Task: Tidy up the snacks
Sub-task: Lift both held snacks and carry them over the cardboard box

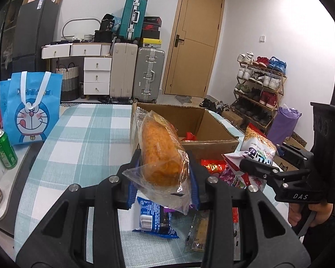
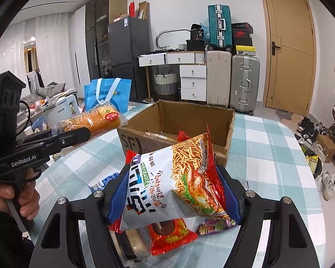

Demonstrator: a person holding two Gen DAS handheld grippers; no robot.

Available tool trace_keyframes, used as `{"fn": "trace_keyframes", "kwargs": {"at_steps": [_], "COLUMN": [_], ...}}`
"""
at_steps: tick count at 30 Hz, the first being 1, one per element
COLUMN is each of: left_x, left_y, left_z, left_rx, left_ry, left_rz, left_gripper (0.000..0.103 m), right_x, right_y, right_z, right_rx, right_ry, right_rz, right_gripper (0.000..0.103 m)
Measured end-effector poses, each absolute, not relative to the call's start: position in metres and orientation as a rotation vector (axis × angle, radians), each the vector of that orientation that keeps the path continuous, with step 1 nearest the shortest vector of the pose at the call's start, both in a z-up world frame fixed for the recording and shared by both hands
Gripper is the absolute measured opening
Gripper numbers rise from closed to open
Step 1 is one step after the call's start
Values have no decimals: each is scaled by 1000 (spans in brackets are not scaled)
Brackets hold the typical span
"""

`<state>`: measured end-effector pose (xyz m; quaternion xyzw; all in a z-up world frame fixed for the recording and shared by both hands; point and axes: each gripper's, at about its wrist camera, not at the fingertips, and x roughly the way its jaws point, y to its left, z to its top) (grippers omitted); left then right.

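Left gripper point(image 1: 165, 174): jaws pinched on a clear-wrapped golden bread roll point(image 1: 162, 154), held off the table, its far end pointing toward 12 o'clock over the near wall of the cardboard box point(image 1: 210, 144); in the right wrist view the same roll sits at 10 o'clock, raised above the table. Right gripper point(image 2: 174, 192): jaws pressed on both sides of a white-and-red bag of fried noodle snacks point(image 2: 174, 178), held up in front of the box, which lies at 12 o'clock from it. Cardboard box: open-topped, flaps up, standing on the teal-and-white checked tablecloth point(image 1: 84, 138); something red shows inside near its front wall. Loose snacks on the cloth below the grippers: a blue packet point(image 1: 155, 218) at 6 o'clock of the roll, a clear-wrapped bar point(image 1: 198, 232) just beside it, a red packet point(image 2: 169, 234) and a purple packet point(image 2: 214, 225) under the noodle bag. Left margin of the left wrist view: a green can point(image 1: 4, 149) at 9 o'clock, standing tilted in the fisheye, and a blue cartoon tote bag point(image 1: 32, 107) behind it at 10 o'clock. A hand point(image 2: 15, 198) grips the left tool's handle. Background: a wooden door point(image 1: 196, 40), stacked suitcases point(image 1: 136, 67), white drawers, a shoe rack point(image 1: 259, 89) at 3 o'clock.
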<state>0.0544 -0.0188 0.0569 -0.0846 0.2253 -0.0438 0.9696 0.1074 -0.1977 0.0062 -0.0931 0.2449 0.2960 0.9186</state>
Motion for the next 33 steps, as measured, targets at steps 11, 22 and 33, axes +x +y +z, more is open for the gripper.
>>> {"fn": "trace_keyframes", "kwargs": {"at_steps": [11,22,33], "left_x": [87,134,178], "left_y": [-30,-46,-48], "left_z": [70,71,63], "left_rx": [-150,-104,-106], "left_ry": [468,508,541], "left_rz": [-84,-62,-66], "left_gripper": [34,34,34], "right_x": [134,171,213], "right_y": [-187,-187,-173], "right_z": [26,35,26], "right_rx": [-147,-72,-52], "right_ry": [505,522,580], "right_rz": [597,555,527], "right_gripper": [74,74,74]}}
